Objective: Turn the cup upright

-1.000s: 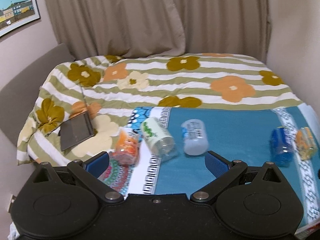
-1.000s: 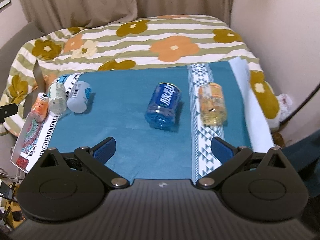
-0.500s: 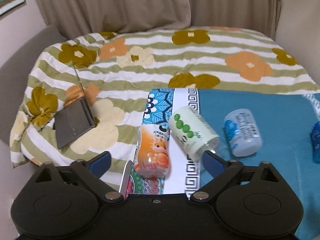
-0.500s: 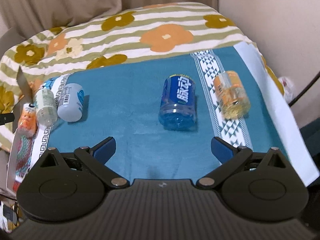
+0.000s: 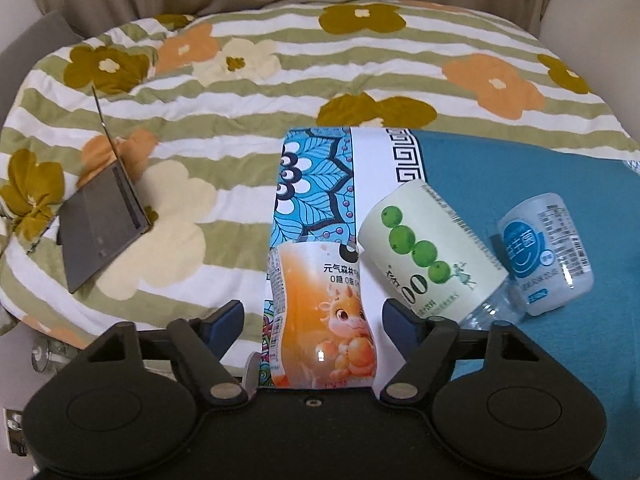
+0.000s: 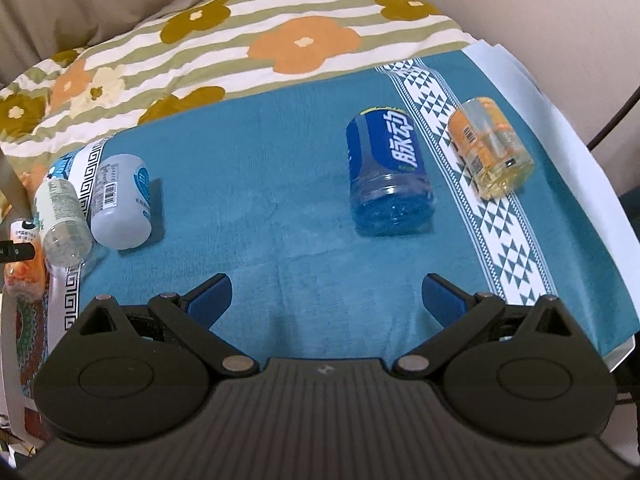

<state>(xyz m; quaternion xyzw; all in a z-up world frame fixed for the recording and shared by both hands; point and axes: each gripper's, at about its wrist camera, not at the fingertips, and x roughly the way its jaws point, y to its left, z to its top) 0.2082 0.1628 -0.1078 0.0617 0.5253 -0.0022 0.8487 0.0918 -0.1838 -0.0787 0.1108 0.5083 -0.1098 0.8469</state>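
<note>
Each gripper, the left gripper (image 5: 313,316) and the right gripper (image 6: 326,297), is black plastic with two round bumps, shiny silver screws and blue finger pads (image 5: 228,317).

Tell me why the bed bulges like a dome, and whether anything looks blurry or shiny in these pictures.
Left wrist view: the wide lens bows the striped quilt into a dome, and a small white glint sits on the orange cup between the open left tool. Right wrist view: the teal cloth curves likewise, soft shadows lie beside the blue cup, and nothing is noticeably blurred.
</note>
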